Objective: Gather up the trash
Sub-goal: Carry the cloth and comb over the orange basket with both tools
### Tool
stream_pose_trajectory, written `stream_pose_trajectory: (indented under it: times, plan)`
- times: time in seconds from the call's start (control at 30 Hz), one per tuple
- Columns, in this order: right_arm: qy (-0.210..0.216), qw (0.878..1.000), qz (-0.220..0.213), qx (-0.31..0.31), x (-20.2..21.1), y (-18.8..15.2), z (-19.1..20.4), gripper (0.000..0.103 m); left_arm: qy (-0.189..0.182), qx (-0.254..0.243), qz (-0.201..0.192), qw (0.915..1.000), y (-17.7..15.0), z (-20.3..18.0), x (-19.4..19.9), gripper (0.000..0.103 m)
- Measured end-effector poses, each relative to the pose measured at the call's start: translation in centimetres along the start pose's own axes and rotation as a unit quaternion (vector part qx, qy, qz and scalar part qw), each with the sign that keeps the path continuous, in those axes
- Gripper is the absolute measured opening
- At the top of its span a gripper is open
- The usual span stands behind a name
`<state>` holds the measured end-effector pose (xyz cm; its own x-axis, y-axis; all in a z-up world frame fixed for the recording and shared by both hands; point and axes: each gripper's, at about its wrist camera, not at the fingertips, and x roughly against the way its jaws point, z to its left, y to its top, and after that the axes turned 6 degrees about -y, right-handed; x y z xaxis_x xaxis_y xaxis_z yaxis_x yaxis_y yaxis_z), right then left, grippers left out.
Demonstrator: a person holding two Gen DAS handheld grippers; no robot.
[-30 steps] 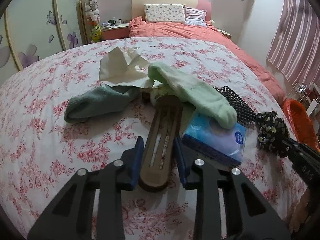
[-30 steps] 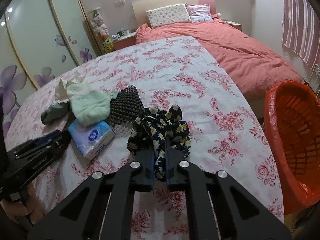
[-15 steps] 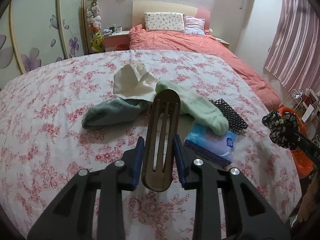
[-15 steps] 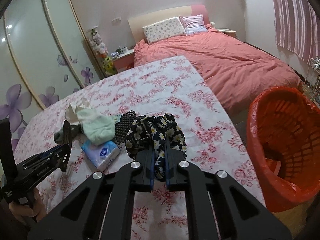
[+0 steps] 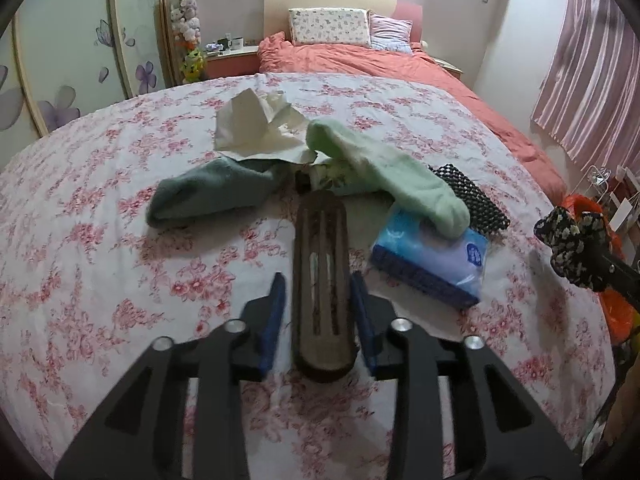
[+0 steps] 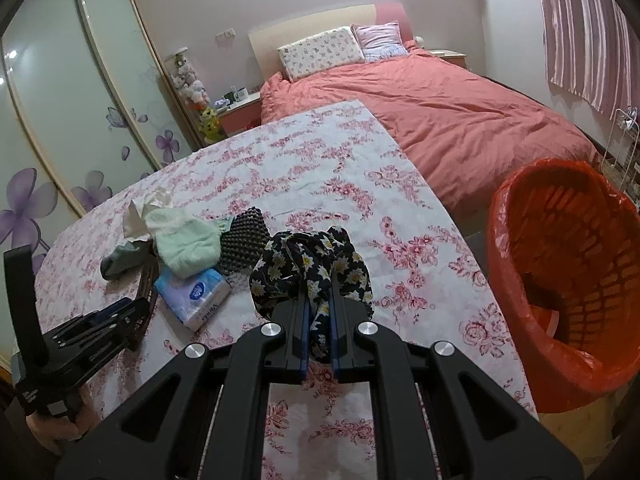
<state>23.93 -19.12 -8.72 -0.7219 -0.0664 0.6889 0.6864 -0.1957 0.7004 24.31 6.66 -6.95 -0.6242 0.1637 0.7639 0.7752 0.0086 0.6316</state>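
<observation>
Flowered bedspread (image 5: 100, 264) is covering the near surface; a coral quilt (image 6: 460, 108) is lying on the bed beyond it.

Orange bin (image 6: 568, 280), lined with an orange bag, is standing off the spread's right edge, mouth tilted toward the right camera.

Clutter is sitting mid-spread: grey-green sock (image 5: 208, 196) at left, pale green sock (image 5: 392, 184) draping onto a blue tissue pack (image 5: 432, 260), black mesh pad (image 5: 472, 196) behind the pack, crumpled white paper (image 5: 256, 128) at the back.

Dark slotted wooden piece (image 5: 322, 280) is lying flat on the spread between the left gripper (image 5: 320, 312) pads, gaps showing on both sides; the jaws are opening.

Right gripper (image 6: 320, 328) is pinching a black floral scrunchie (image 6: 312, 268), jaws nearly together on the cloth, lifted clear of the spread, left of the bin.
</observation>
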Motion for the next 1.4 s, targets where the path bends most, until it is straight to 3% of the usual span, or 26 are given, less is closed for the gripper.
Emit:
stream_pose_trajectory:
  times: [0.07, 0.23, 0.33, 0.53, 0.9, 1.13, 1.4]
  plan:
    - [0.001, 1.0, 0.001, 0.0, 0.0, -0.2, 0.0, 0.008, 0.007, -0.003, -0.001, 1.0, -0.4, 0.1, 0.4, 0.05]
    - [0.003, 1.0, 0.006, 0.0, -0.2, -0.3, 0.1, 0.008, 0.019, -0.011, 0.007, 0.9997, -1.5, -0.2, 0.5, 0.052]
    - [0.002, 1.0, 0.007, 0.0, -0.1, -0.4, 0.1, 0.008, 0.026, -0.018, 0.006, 0.9995, -1.5, -0.7, 0.4, 0.032]
    - [0.004, 1.0, -0.005, -0.005, 0.5, -0.2, -0.3, 0.008, 0.018, -0.01, -0.003, 0.9998, -1.4, -0.4, 0.9, 0.032]
    - [0.013, 0.998, -0.048, -0.029, 3.5, 0.9, -2.0, 0.008, 0.004, -0.012, -0.066, 0.9977, 1.2, -1.4, 5.6, 0.031]
    - [0.004, 0.993, -0.1, -0.061, 6.8, 1.5, -4.7, 0.008, -0.041, -0.033, -0.102, 0.9935, 3.0, -5.7, 8.2, 0.032]
    - [-0.056, 0.978, -0.171, -0.104, 10.7, 1.7, -9.5, 0.008, -0.117, -0.072, -0.116, 0.9837, 4.3, -13.3, 8.8, 0.032]
